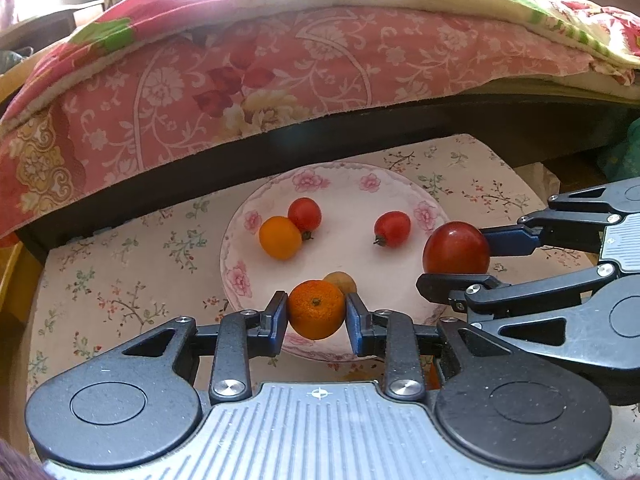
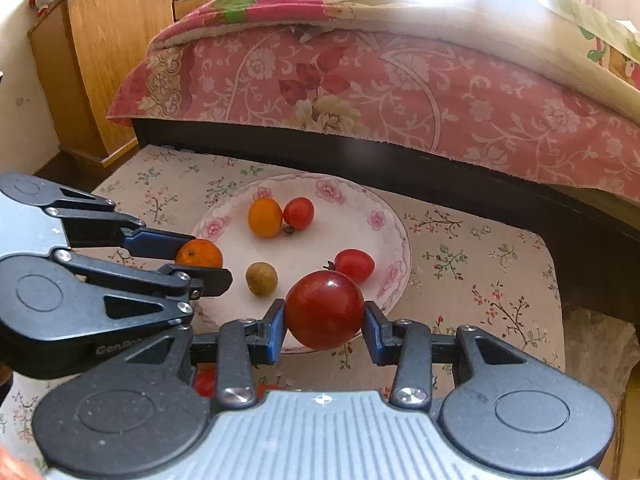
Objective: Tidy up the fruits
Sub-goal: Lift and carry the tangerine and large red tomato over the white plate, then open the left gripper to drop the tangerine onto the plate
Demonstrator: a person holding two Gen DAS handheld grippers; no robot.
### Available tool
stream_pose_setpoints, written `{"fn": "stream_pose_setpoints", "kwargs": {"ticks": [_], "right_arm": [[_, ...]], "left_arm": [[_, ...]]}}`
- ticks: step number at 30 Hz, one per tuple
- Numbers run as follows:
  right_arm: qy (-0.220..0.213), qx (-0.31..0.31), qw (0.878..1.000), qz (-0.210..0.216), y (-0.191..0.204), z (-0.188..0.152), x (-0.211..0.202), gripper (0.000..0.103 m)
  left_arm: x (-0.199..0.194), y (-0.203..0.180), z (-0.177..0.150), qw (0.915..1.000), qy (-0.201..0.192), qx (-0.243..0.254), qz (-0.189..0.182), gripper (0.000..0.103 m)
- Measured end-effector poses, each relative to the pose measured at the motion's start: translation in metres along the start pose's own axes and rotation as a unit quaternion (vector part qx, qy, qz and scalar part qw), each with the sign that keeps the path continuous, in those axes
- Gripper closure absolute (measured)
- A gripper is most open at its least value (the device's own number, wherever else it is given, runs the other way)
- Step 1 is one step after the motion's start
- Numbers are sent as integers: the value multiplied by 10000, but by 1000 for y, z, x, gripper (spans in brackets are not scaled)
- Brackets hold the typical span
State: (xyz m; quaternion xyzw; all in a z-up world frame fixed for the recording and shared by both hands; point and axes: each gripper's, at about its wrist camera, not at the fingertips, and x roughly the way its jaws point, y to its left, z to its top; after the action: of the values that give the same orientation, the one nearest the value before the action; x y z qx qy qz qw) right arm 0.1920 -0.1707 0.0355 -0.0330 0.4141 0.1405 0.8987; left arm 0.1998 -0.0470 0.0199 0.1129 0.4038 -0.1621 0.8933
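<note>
My left hand-held gripper [image 1: 316, 314] is clamped on a small orange mandarin [image 1: 316, 309]; my right hand-held gripper [image 2: 325, 316] is clamped on a dark red tomato [image 2: 324, 310]. Both fruits hang over the near edge of the flowered plate [image 1: 344, 182], which already carries an orange cherry tomato [image 1: 280, 237], two red ones [image 1: 305, 213] and a small brown fruit [image 1: 341, 282], on a floral-clothed table [image 1: 120, 280] beside the bed [image 1: 280, 80]. I judge the placing best done low and slow, onto bare porcelain well apart from the others, so nothing rolls off.

Daylight glare blows out top; fisheye-bent edges; possibly slight blur.
</note>
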Motion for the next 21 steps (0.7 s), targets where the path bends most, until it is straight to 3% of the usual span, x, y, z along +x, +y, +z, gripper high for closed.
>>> {"fn": "stream_pose_setpoints", "kwargs": {"ticks": [21], "right_arm": [[45, -66, 10000, 23, 0, 0, 16, 60]], "left_arm": [[12, 5, -1, 9998, 150, -134, 51, 65]]}}
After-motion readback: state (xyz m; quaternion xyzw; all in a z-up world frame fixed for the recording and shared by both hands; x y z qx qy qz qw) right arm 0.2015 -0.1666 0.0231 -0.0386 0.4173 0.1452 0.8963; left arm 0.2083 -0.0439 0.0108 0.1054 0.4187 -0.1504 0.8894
